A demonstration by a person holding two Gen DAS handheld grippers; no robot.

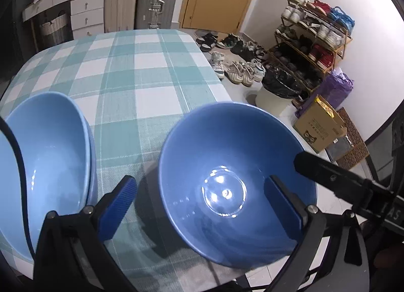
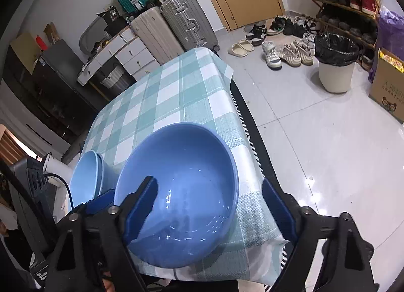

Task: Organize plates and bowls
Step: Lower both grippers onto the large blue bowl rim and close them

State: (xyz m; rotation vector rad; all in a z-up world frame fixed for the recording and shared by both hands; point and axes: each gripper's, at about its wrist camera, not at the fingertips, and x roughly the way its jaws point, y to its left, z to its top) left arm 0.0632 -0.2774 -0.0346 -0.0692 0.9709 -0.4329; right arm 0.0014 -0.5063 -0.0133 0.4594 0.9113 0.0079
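A dark blue bowl (image 1: pixel 237 183) sits on the checked tablecloth (image 1: pixel 131 77) at the table's near corner. Just beside it stand two stacked light blue bowls (image 1: pixel 48 153). The left gripper (image 1: pixel 202 203) is spread wide across the dark bowl's rim, not pressing. The right gripper (image 2: pixel 212 206) also gapes wide, straddling the bowl's opposite rim.

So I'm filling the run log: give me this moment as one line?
left gripper: open, straddling dark blue bowl rim | right gripper: open over same bowl | light blue bowls: nested alongside | checked tablecloth
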